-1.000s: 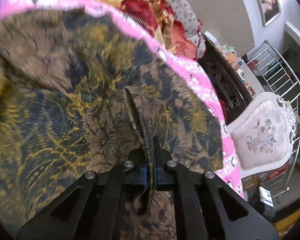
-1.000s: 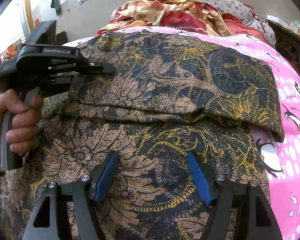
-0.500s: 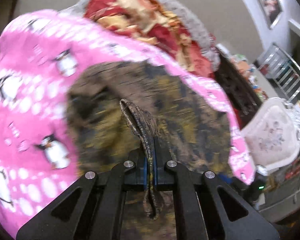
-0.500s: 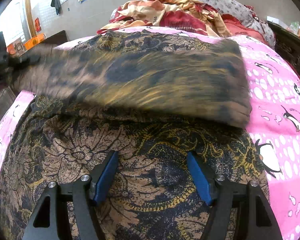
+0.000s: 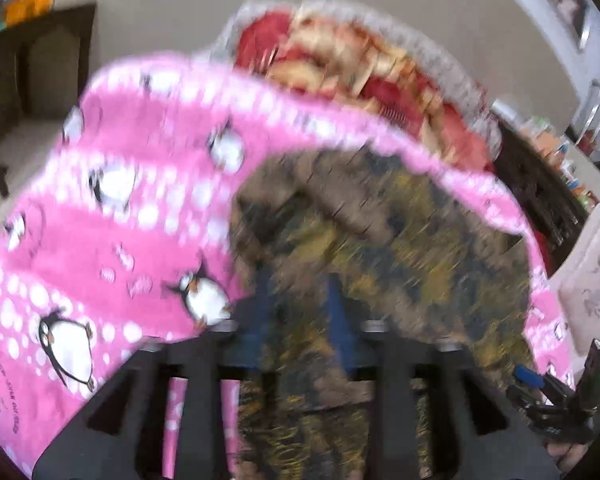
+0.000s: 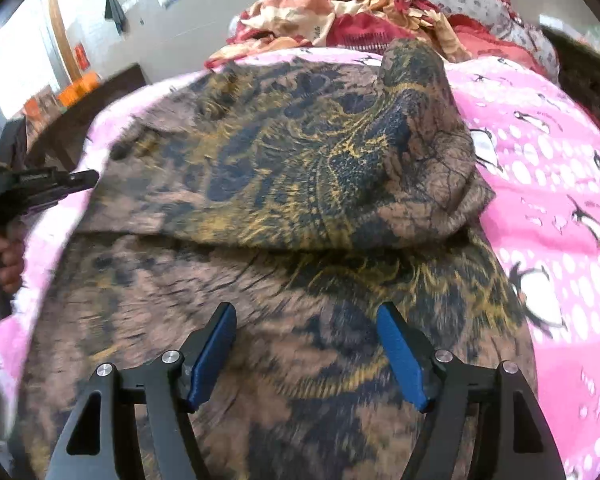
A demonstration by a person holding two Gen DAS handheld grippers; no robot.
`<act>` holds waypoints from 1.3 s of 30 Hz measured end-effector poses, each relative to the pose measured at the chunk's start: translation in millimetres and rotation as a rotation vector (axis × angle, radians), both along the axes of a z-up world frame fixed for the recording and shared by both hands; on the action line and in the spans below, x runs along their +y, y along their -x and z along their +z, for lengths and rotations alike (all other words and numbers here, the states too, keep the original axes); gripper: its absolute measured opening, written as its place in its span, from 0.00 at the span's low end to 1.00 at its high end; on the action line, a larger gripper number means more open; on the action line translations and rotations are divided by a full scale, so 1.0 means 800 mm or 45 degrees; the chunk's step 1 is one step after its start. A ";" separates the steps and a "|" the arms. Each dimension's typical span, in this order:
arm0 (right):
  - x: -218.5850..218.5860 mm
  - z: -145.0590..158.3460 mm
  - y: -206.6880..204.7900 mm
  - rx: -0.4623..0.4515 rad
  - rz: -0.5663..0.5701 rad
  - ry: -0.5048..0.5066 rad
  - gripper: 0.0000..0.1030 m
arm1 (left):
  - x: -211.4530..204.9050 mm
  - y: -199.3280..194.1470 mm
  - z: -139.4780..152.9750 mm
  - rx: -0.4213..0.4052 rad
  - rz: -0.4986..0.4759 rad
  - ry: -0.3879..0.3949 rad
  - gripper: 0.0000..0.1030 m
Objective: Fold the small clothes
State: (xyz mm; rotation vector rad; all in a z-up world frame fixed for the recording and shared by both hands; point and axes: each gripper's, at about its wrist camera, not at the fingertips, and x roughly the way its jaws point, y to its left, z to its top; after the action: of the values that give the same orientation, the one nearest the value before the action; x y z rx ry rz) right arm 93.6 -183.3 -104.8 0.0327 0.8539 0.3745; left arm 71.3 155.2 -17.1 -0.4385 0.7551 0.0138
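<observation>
- Far left of the right wrist view, our left tongs (image 6: 82, 178) hang just off the garment's left edge. In their own blurry view the blue pads sit apart with patterned cloth showing between them, so they look open and not gripping, though the blur makes that hard to swear to.
- The brown and gold patterned garment (image 6: 300, 184) lies on the bed, over the pink penguin sheet (image 6: 548, 168). Its far half is folded toward us over the near half, with the fold edge running across the middle.
- Our right tongs (image 6: 306, 354) hover over the near layer, spread wide, holding nothing.
- Over to the right, the folded flap bunches into a hump (image 6: 428, 128) near the sheet. We'd flatten that first, then pinch both near corners evenly so the next fold lands square.
- Behind it all sits a red and orange heap of fabric (image 6: 340, 16).
</observation>
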 end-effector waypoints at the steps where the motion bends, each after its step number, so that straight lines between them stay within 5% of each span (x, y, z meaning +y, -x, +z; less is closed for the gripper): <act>1: -0.011 0.010 0.006 -0.043 -0.036 -0.041 0.68 | -0.013 -0.002 0.006 -0.032 -0.021 -0.021 0.53; 4: -0.041 0.036 0.002 -0.136 -0.186 -0.096 0.67 | -0.043 -0.029 -0.005 0.003 -0.130 -0.015 0.53; 7: -0.066 0.055 -0.024 -0.132 -0.310 -0.094 0.37 | -0.060 -0.063 -0.049 0.159 -0.083 -0.141 0.53; 9: -0.066 0.062 -0.045 -0.102 -0.327 -0.061 0.21 | -0.058 -0.066 -0.075 0.225 -0.035 -0.212 0.33; 14: -0.040 0.072 -0.080 -0.116 -0.162 0.042 0.16 | -0.057 -0.038 -0.081 0.152 0.028 -0.297 0.27; 16: -0.036 0.051 -0.102 -0.066 -0.058 0.083 0.16 | -0.060 -0.037 -0.081 0.152 0.040 -0.314 0.27; 18: -0.054 0.008 -0.134 0.077 -0.151 0.247 0.11 | -0.066 -0.038 -0.083 0.158 0.039 -0.342 0.27; 21: -0.095 0.008 -0.141 0.116 -0.201 0.035 0.06 | -0.069 -0.039 -0.082 0.162 0.039 -0.356 0.27; 24: -0.089 0.034 -0.134 0.060 -0.227 0.126 0.06 | -0.065 -0.038 -0.082 0.158 0.039 -0.330 0.27; 27: -0.089 0.072 -0.119 -0.085 -0.230 0.027 0.06 | -0.061 -0.040 -0.082 0.153 0.042 -0.298 0.27; 30: -0.069 0.079 -0.137 -0.048 -0.060 -0.106 0.06 | -0.062 -0.042 -0.082 0.157 0.045 -0.304 0.27; 32: -0.057 0.071 -0.161 -0.034 -0.032 -0.011 0.06 | -0.063 -0.042 -0.081 0.159 0.046 -0.311 0.27; 34: -0.074 0.048 -0.205 0.064 -0.149 0.081 0.06 | -0.062 -0.040 -0.081 0.158 0.045 -0.312 0.27; 37: -0.129 0.039 -0.236 0.102 -0.356 0.043 0.09 | -0.062 -0.041 -0.081 0.160 0.046 -0.313 0.27; 39: -0.144 0.038 -0.238 0.140 -0.359 -0.006 0.03 | -0.061 -0.040 -0.081 0.158 0.046 -0.307 0.27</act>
State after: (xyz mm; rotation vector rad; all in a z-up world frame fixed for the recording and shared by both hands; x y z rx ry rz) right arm 284.2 -298.9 -74.4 0.1773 0.9428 0.1104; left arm 103.6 106.2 -82.3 -0.2229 0.8557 0.1653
